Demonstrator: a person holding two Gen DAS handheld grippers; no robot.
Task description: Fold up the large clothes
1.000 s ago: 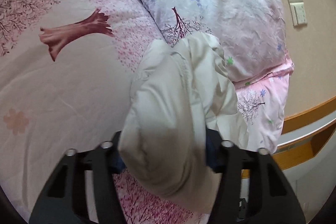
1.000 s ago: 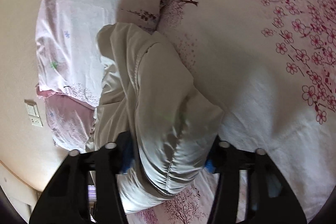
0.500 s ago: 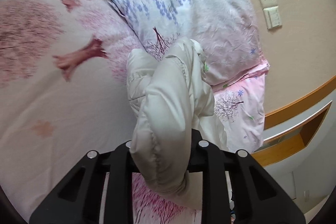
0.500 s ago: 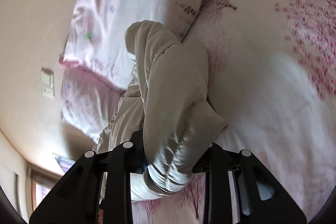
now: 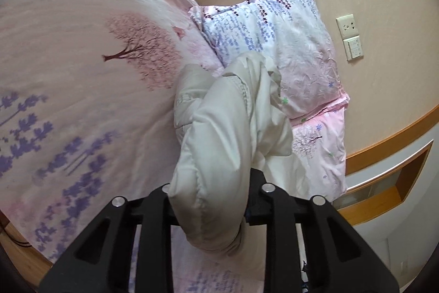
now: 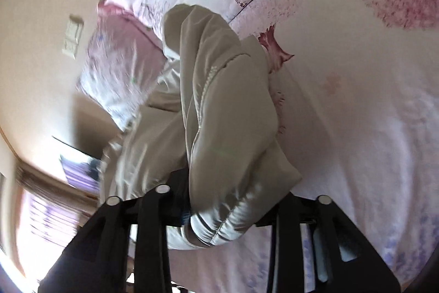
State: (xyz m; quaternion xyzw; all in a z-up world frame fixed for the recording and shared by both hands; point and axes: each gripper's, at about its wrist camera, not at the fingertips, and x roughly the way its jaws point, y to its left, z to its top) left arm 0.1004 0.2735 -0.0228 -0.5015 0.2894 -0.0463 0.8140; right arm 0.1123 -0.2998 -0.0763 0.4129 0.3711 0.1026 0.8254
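Evidently early: left gripper (image 5: 210, 203) and right gripper (image 6: 227, 206) each pinch bunched cream jacket (image 5: 219, 133) between narrowly parted fingers above the bed (image 5: 68, 78); the right view is blurred, and folding apparently remains.

A home bedroom: floral duvet (image 5: 82, 100), pillow (image 5: 274, 40), wall sockets (image 5: 349, 36) beside the bed

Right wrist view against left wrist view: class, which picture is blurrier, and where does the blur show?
Right wrist view: blurrier, with smeared pillow and wall switch at left; the cream jacket stays fairly sharp. Left wrist view: mostly crisp, only the bedspread softly streaked; both bend straight lines at the rim.
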